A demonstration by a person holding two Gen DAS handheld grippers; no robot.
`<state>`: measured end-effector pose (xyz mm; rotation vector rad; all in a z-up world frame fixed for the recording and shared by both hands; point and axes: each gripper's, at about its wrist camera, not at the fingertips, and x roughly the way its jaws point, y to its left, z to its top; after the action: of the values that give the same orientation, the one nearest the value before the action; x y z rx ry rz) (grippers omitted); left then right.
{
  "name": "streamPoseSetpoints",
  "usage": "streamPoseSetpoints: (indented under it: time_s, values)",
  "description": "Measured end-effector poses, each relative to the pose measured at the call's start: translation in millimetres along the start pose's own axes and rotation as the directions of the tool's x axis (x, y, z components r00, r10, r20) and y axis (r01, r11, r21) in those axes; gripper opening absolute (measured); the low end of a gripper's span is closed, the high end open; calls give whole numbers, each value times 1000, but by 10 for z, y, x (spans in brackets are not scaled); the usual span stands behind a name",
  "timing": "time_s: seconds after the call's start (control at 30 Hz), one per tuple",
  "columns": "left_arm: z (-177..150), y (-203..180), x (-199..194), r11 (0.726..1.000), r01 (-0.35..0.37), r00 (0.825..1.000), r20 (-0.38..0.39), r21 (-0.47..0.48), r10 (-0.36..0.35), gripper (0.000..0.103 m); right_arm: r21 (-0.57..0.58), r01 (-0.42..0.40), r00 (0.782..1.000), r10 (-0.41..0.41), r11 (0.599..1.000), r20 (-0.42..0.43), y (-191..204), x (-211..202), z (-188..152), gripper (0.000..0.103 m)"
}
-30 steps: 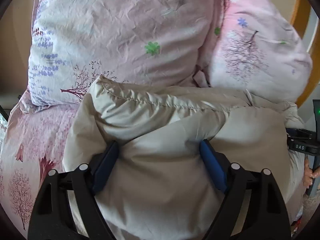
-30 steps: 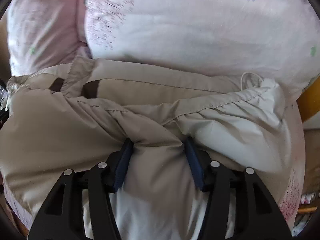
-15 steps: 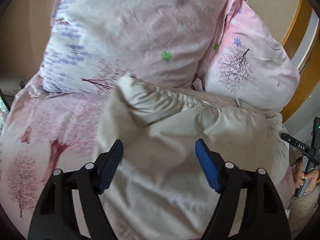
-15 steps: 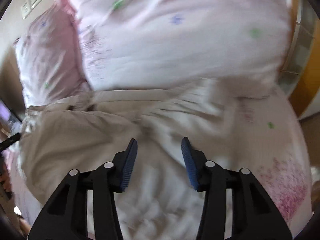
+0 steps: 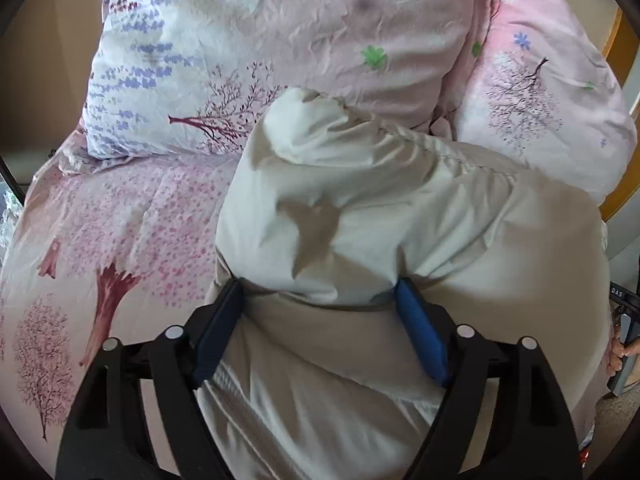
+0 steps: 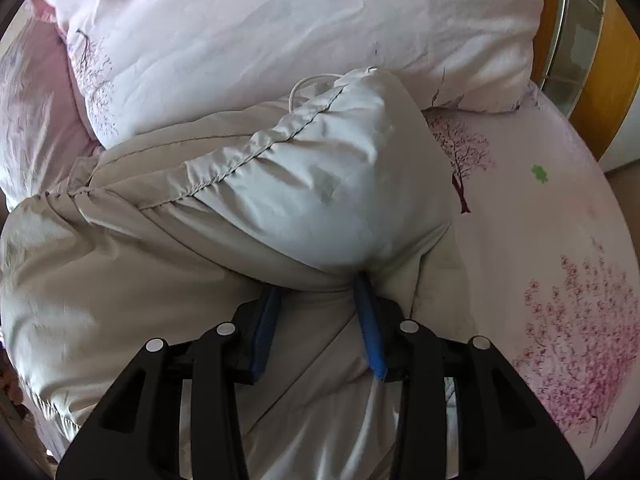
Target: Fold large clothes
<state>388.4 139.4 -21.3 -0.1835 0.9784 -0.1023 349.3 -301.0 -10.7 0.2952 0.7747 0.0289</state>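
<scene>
The big beige coat (image 5: pixel 420 240) lies on the bed (image 5: pixel 120 216), up by the head edge where the two pillows are. It is puffy and soft, and it is bunched up in thick bumps.

The left claw (image 5: pixel 320 312) has its two blue pads wide apart, with a fat bump of coat sitting between them. The pads touch the cloth on both sides, but I cannot tell if they squeeze it hard. The right claw (image 6: pixel 320 320) has its pads closer together, and they pinch a fold of the coat near the stitched seam (image 6: pixel 224 176).

I think the step now is to fold this top part of the coat over.

To do it well, both claws need to hold the cloth tight before any lift. The left claw may need to close more, because puffy cloth can slip out. Both claws should go up together and at the same height, so the fold stays straight. They should move slowly. The thin white cord (image 6: pixel 312 84) by the big pillow (image 6: pixel 280 28) could catch, so watch it. The coat should land flat on itself, away from the left pillow (image 5: pixel 224 52).
</scene>
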Motion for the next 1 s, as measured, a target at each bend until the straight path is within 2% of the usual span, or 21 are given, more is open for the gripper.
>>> streamPoseSetpoints:
  time_s: [0.1,0.23,0.33,0.4,0.5,0.53,0.6,0.7,0.77,0.8,0.9,0.93,1.0]
  values:
    - [-18,8,-81,1000,9,1000,19,-13,-9,76,14,-12,1000,12,1000,29,-25,-109,-19,39]
    - [-100,13,-371,998,56,996,74,-16,-54,75,-19,-87,984,89,996,157,19,-561,-189,39]
    - [-196,59,-543,999,51,994,102,-16,-49,76,-36,-53,976,59,998,207,0,-758,-316,39]
    - [-238,69,-532,1000,31,995,91,-6,-30,76,-45,-30,982,38,999,186,-35,-733,-399,39]
    - [-256,81,-366,1000,-17,999,50,-7,17,78,-47,56,992,-50,997,116,-61,-496,-443,39]
    - [-259,81,-314,1000,-19,999,40,-12,19,82,-42,51,995,-47,998,88,-95,-409,-452,39]
    - [-259,120,-203,999,-9,1000,10,-39,9,82,-20,38,997,-36,999,64,-140,-277,-421,40]
    - [-249,169,-264,997,23,1000,15,-79,-22,76,3,31,994,-31,1000,101,-100,-443,-372,39]
    - [-214,76,-420,998,30,997,71,-46,-26,76,-39,-56,980,62,998,187,27,-709,-316,39]
    - [-188,17,-465,999,34,996,87,-29,-32,77,-66,-71,974,83,995,209,108,-777,-272,39]
    - [-55,-277,-559,997,65,989,129,30,-69,81,-176,-120,964,157,977,214,530,-862,-61,39]
    - [-28,-346,-573,997,64,988,141,40,-69,82,-204,-126,965,168,971,200,664,-837,6,39]
    - [22,-468,-590,998,28,983,179,61,-39,82,-248,-50,978,98,967,184,900,-712,116,39]
